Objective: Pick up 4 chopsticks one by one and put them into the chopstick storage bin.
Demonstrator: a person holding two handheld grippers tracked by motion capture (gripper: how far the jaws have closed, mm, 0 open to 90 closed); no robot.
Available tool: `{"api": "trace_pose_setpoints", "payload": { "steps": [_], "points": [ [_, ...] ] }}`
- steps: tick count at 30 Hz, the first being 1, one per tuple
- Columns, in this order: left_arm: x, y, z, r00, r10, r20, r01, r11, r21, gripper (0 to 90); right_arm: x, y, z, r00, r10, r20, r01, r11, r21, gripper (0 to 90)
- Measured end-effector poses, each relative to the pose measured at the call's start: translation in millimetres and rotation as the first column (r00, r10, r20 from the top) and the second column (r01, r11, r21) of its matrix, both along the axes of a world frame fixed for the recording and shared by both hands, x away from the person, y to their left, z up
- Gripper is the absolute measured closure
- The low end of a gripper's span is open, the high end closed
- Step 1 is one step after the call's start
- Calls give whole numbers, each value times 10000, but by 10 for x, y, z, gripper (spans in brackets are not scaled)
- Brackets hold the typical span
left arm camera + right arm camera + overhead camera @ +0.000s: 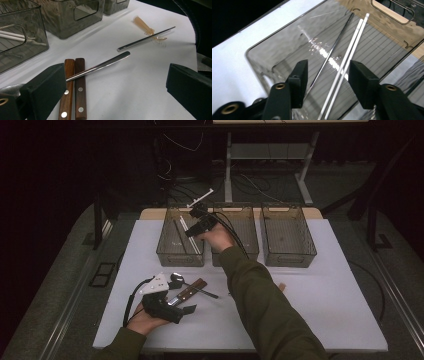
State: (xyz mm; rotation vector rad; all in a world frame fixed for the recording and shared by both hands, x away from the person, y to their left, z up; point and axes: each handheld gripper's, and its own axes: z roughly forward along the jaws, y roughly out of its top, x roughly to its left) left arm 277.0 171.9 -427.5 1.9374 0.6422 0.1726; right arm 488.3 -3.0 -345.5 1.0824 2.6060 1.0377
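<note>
Evidently the sorting stands at a drop-off: the right gripper [327,82], jaws parted and empty, hangs over the left bin [165,251] where a metal chopstick [331,51] lies beside two white ones [350,46] (left gripper [112,87] agape near the wood-handled knives [74,87]), so fetching the table's remaining chopstick [146,38] seems next.

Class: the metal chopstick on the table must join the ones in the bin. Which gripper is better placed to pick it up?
Left. The left gripper rests open on the table near the metal chopstick; the right gripper hangs over the left bin.
</note>
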Motion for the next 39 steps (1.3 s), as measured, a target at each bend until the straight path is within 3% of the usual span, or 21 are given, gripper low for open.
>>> {"api": "trace_pose_setpoints", "payload": {
  "steps": [10, 24, 39],
  "points": [
    [-3, -8, -6, 10000, -36, 22, 36, 9999, 94, 13, -259, -275, 84, 9970, 591, 498, -612, 9973, 416, 463],
    [19, -19, -27, 9999, 90, -65, -89, 9997, 211, 13, -486, -747, 26, 9919, 1149, 546, -1197, 9882, 958, 384],
    [30, -20, -43, 9995, 291, -102, -289, 9993, 233, 14, -829, -1234, -36, 9821, 1671, 867, -1747, 9806, 888, 319]
  ]
}}
